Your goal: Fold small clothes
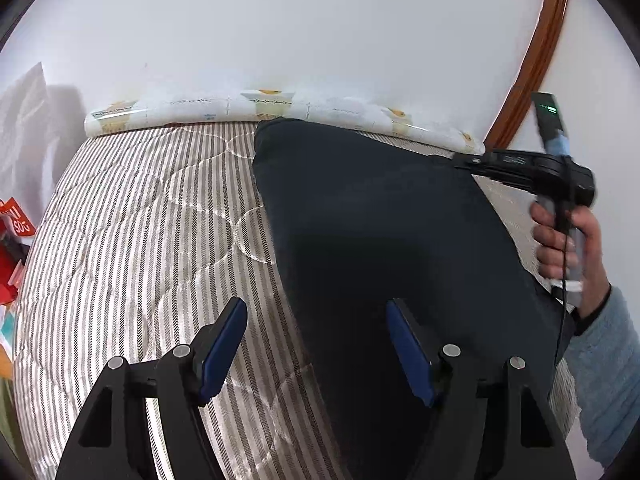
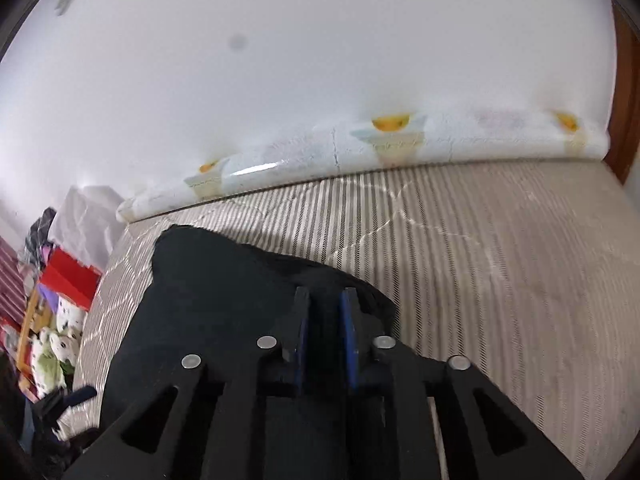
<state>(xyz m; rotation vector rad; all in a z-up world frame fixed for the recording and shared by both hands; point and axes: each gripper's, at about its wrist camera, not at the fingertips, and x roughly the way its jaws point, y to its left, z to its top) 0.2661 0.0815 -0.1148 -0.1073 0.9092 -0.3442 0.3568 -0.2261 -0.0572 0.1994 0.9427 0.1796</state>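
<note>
A dark navy garment [image 1: 372,216] lies spread on the striped mattress [image 1: 140,220]. My left gripper [image 1: 316,308] is open, its blue pads apart above the garment's near left edge, holding nothing. My right gripper [image 1: 460,160] reaches in from the right in the left wrist view and grips the garment's far right edge. In the right wrist view the right gripper [image 2: 325,298] is shut on a fold of the dark garment [image 2: 224,292], which bunches between the blue pads [image 2: 348,320].
A rolled patterned sheet [image 1: 280,108] lies along the white wall at the mattress's far edge. Red boxes [image 2: 68,280] and soft toys [image 2: 56,340] sit off the mattress's left side. A brown wooden frame [image 1: 532,60] curves at the right.
</note>
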